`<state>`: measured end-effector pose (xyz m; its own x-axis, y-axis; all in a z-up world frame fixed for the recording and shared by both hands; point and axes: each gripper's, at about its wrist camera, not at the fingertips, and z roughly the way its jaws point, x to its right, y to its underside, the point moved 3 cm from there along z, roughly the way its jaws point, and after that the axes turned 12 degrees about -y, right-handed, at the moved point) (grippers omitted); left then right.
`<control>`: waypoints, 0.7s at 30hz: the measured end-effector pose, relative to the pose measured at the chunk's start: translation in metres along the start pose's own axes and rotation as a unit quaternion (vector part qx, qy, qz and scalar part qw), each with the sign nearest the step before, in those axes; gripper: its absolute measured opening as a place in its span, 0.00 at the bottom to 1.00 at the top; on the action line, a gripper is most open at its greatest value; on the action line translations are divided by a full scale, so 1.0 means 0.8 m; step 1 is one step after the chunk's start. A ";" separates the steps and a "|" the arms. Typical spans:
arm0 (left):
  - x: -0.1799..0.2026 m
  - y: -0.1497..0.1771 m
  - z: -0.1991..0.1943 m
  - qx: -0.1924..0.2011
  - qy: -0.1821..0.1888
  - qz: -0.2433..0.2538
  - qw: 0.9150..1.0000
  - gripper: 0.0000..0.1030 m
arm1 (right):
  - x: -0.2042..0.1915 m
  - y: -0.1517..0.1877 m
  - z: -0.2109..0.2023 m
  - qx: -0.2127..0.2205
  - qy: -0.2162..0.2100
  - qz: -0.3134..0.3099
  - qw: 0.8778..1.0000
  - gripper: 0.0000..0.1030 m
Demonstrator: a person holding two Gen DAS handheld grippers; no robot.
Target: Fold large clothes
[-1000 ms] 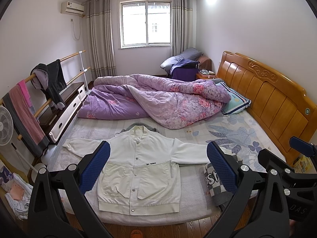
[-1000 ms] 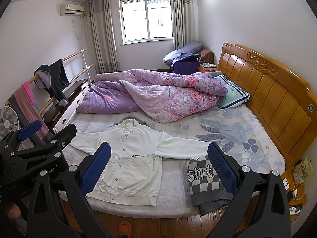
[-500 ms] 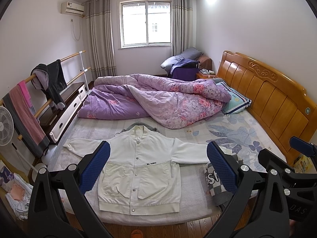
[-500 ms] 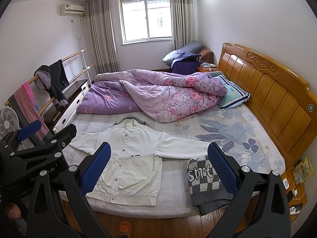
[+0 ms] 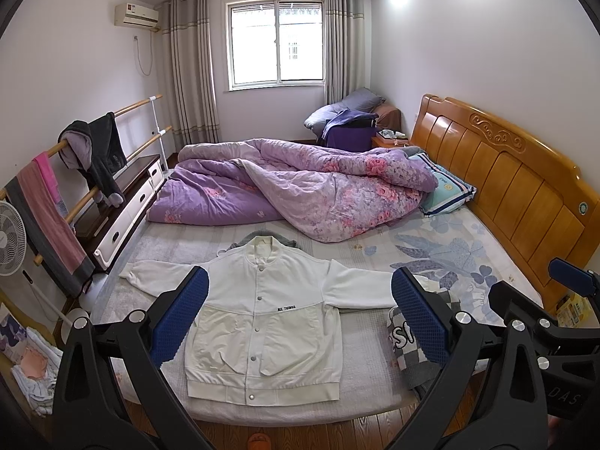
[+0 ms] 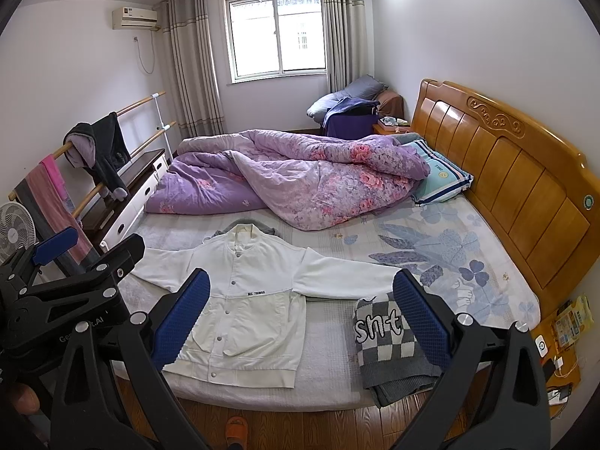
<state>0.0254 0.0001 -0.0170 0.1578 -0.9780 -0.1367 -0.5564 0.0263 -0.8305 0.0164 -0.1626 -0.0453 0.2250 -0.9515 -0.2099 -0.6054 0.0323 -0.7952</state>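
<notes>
A white snap-button jacket [image 5: 270,318] [image 6: 247,300] lies flat and face up on the near part of the bed, both sleeves spread out sideways. A folded grey checkered sweater [image 6: 390,345] [image 5: 408,341] rests to its right at the mattress edge. My left gripper [image 5: 300,318] hangs open well above and in front of the jacket, holding nothing. My right gripper [image 6: 300,318] is open too, off the bed, nothing between its blue pads. The left gripper's body [image 6: 63,292] shows at the left of the right wrist view.
A rumpled purple floral quilt [image 5: 300,187] and a pillow [image 5: 446,187] fill the far half of the bed. The wooden headboard [image 5: 506,187] runs along the right. A clothes rail [image 5: 75,172], a cabinet and a fan [image 5: 11,240] stand left. Wooden floor lies below the mattress edge.
</notes>
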 end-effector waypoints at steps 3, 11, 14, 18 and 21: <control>0.000 0.000 0.000 0.000 -0.001 0.000 1.000 0.95 | 0.000 0.000 0.000 0.000 0.000 0.001 1.000 0.92; 0.000 0.000 0.000 -0.001 -0.001 0.001 1.000 0.95 | -0.007 0.009 0.008 -0.002 0.000 0.002 1.000 0.92; 0.000 0.000 0.000 -0.001 -0.001 0.001 1.000 0.95 | -0.006 0.011 0.008 -0.003 0.001 0.002 1.000 0.92; 0.000 0.000 0.000 -0.002 -0.001 0.001 1.000 0.95 | -0.006 0.011 0.009 -0.003 0.001 0.003 1.000 0.92; -0.001 0.001 0.000 -0.003 -0.001 0.000 1.000 0.95 | -0.006 0.013 0.010 -0.004 0.001 0.002 1.000 0.92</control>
<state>0.0247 0.0007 -0.0173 0.1583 -0.9777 -0.1379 -0.5612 0.0259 -0.8273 0.0151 -0.1550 -0.0571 0.2207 -0.9519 -0.2127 -0.6123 0.0345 -0.7899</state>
